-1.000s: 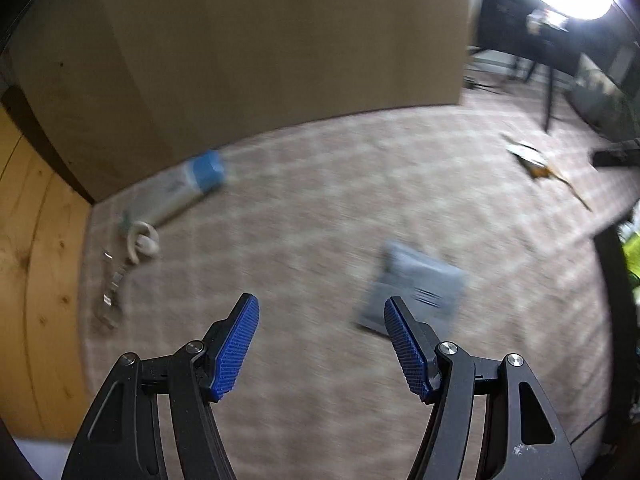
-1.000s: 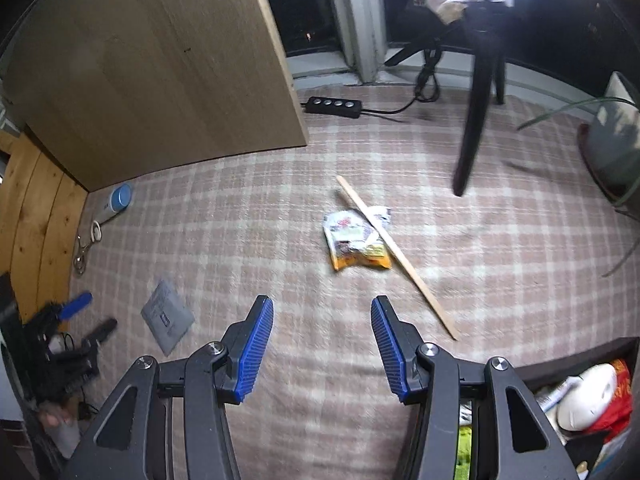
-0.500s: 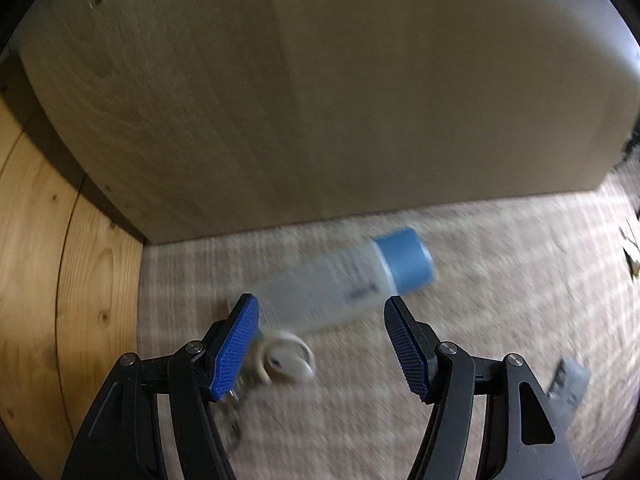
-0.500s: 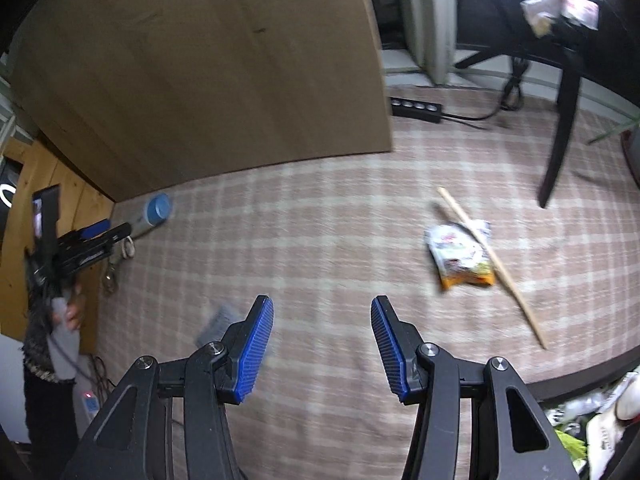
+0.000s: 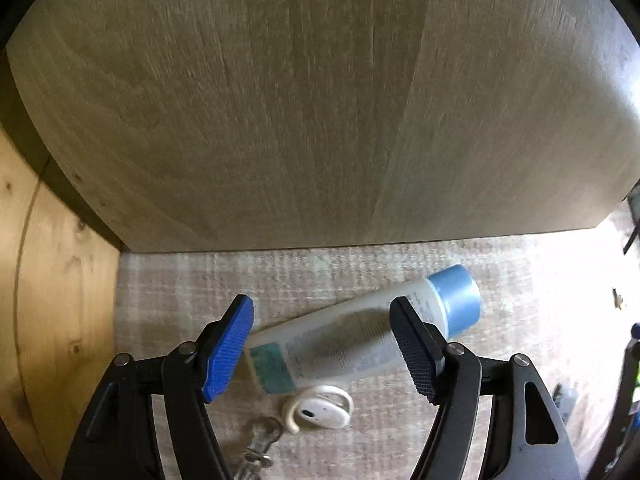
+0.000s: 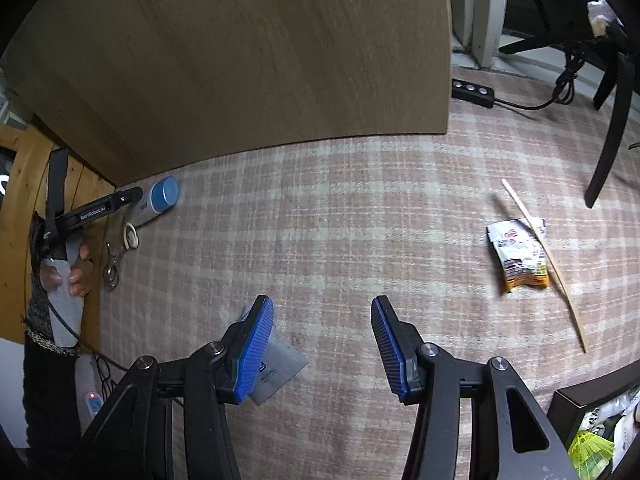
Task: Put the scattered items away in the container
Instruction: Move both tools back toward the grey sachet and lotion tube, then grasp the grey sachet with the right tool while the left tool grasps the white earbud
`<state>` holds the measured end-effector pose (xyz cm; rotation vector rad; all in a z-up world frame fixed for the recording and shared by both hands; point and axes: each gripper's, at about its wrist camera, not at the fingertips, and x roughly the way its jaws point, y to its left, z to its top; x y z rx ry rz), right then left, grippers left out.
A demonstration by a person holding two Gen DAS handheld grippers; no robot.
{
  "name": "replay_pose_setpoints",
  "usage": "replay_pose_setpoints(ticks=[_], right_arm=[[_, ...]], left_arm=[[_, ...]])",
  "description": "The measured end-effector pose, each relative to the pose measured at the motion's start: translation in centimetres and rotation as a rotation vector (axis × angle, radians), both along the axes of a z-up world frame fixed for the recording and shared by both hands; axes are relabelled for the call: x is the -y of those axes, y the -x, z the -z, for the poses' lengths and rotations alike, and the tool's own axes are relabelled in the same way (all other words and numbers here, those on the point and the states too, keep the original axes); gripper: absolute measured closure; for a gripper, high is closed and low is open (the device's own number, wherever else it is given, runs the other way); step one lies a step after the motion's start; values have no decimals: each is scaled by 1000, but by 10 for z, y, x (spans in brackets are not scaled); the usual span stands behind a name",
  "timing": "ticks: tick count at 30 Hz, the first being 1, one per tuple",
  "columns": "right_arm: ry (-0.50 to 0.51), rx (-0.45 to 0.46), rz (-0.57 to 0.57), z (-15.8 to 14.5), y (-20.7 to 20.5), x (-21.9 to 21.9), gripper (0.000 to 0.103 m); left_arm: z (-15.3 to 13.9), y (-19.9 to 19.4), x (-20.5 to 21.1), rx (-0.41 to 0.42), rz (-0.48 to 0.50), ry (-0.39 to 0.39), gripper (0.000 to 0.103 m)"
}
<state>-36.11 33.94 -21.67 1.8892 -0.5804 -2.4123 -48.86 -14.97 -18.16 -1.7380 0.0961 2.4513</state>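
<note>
A white tube with a blue cap [image 5: 360,340] lies on the checked carpet in front of a wooden panel. My left gripper [image 5: 324,344] is open, its fingers on either side of the tube's body, not closed on it. A white ear-hook earbud [image 5: 320,410] and a metal key clip [image 5: 260,444] lie just below the tube. The tube [image 6: 158,200] and the left gripper [image 6: 100,208] also show in the right wrist view. My right gripper [image 6: 322,348] is open and empty above the carpet, beside a grey packet [image 6: 276,368]. A dark container [image 6: 596,424] with items sits at the lower right.
A snack packet [image 6: 518,254] and a thin wooden stick [image 6: 544,256] lie on the carpet at the right. A large wooden panel [image 6: 248,60] stands behind. A power strip [image 6: 472,92], cable and dark stand legs [image 6: 612,124] are at the back right. Wooden boards [image 5: 48,300] border the left.
My left gripper has swung left and closed in on the tube, which now lies between its open fingers. My right gripper has turned left and moved over the grey packet.
</note>
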Motion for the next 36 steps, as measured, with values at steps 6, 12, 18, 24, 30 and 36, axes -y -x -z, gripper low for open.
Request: replay_pose_setpoints(ticks=[6, 12, 18, 24, 30, 36], right_arm=[[-5, 0, -32, -1, 4, 12, 56], [0, 2, -44, -2, 3, 11, 56], [17, -3, -45, -3, 0, 12, 56], [34, -5, -76, -4, -6, 20, 56], [44, 1, -131, 0, -19, 37, 56], [42, 17, -181, 5, -30, 48, 56]], left_arm=[[2, 16, -6, 22, 2, 23, 29], [17, 15, -4, 137, -26, -122, 29], [25, -23, -30, 132, 43, -10, 29], [20, -79, -67, 93, 92, -21, 29], [17, -158, -118, 44, 175, -46, 27], [8, -207, -140, 96, 240, -167, 27]])
